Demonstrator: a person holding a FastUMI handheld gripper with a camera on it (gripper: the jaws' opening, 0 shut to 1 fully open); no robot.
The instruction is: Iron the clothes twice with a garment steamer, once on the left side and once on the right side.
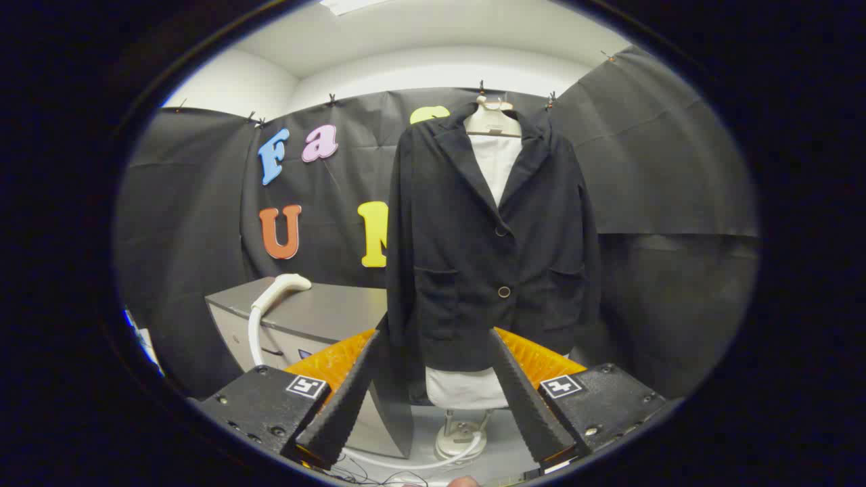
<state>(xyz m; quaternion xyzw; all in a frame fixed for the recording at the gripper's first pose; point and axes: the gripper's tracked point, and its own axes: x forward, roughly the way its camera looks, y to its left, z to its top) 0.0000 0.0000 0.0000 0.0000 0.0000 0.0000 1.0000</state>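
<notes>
A black jacket (490,237) hangs buttoned on a white mannequin torso (497,162), straight ahead of my fingers and beyond them. The mannequin's round base (460,436) stands on the floor between the fingers. The white steamer head (284,287) lies on top of a grey cabinet (318,318) to the left of the jacket, and its white hose (254,341) hangs down the cabinet's front. My gripper (434,339) is open with nothing between its fingers, well short of both jacket and steamer.
Black cloth walls close in the booth behind and on both sides. A white hose or cable (406,463) and thin wires lie on the floor near the mannequin's base. A fingertip (465,481) shows below the gripper.
</notes>
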